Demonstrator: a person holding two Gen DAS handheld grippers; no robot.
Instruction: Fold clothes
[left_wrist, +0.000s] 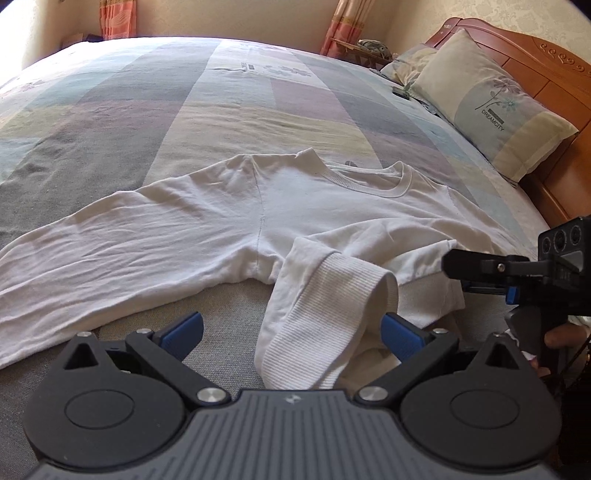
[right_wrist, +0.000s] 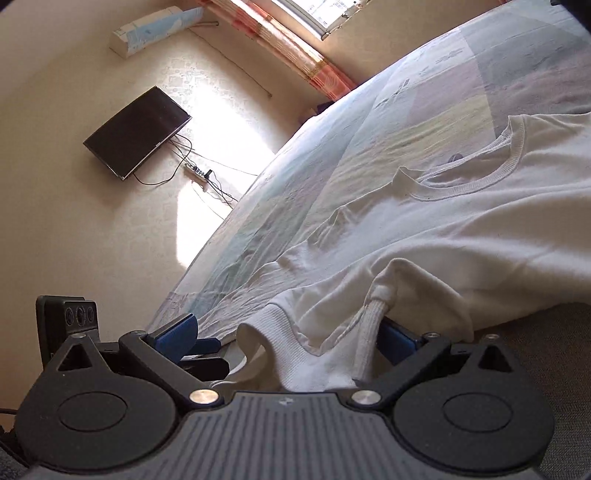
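White cotton shirt (left_wrist: 229, 221) spread on bed (left_wrist: 147, 96), collar (left_wrist: 373, 181) toward pillow (left_wrist: 491, 107), one sleeve (left_wrist: 85, 240) stretched flat leftward, other sleeve folded over body with ribbed cuff (left_wrist: 332, 314) bunched at near edge. Left gripper (left_wrist: 291, 332) spread wide, cuff lying between blue pads (left_wrist: 184, 328), not pinched. Right gripper (right_wrist: 284, 338) likewise spread, ribbed hem (right_wrist: 266, 321) and cuff bunched between its fingers, cloth against one pad (right_wrist: 395, 343) but not clamped. Seen from left wrist, right gripper (left_wrist: 465, 271) beside shirt's hem, hand (left_wrist: 561, 338) on its grip. Beyond: wooden headboard (left_wrist: 524, 62), striped curtain (left_wrist: 114, 18), dark TV (right_wrist: 136, 131) on wall.
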